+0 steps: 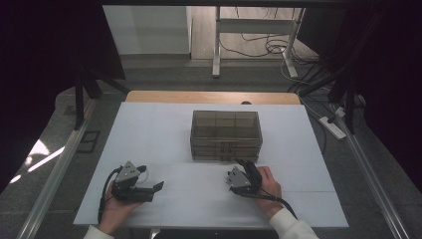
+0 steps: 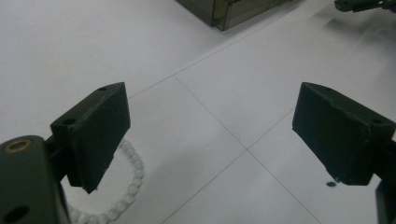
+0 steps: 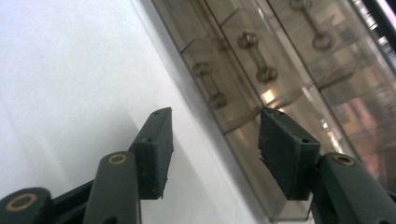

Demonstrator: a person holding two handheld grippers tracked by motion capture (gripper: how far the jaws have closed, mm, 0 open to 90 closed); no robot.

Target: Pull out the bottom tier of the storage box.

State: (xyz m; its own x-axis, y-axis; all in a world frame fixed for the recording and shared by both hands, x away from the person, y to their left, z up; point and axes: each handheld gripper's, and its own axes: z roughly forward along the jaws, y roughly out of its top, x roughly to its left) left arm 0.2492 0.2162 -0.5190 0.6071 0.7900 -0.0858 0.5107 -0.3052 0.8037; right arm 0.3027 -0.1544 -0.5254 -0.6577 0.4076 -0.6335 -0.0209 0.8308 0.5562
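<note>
Landmark: smoky translucent plastic drawer box (image 1: 226, 135), rectangular, at mid-table on the white table sheet (image 1: 164, 129).
Left gripper (image 1: 158, 186): near and left of the drawer box, well apart from it; jaws spread wide, nothing between them (image 2: 210, 135).
Right gripper (image 1: 244, 164): just in front of the drawer box's lower right front, jaws parted and empty (image 3: 212, 149), one jaw close against the front, contact not clear.
Bracelet: string of small white round beads (image 2: 128, 179), flat on the sheet, near and left of the drawer box, beside and partly under the left gripper's left jaw.
Drawer handles: dumbbell-shaped clear pulls (image 3: 257, 56) on the drawer box front, just beyond the right gripper's jaws.
Risk, right side: likely slip off a slick pull, or the light drawer box dragged forward instead of a drawer sliding, for lack of bracing.
Risk, left side: beads possibly pinned or swept aside by a low jaw; thin strand hard to pinch off a flat sheet.
Count: one drawer box, one bracelet, two grippers, three pulls seen in the right gripper view.
</note>
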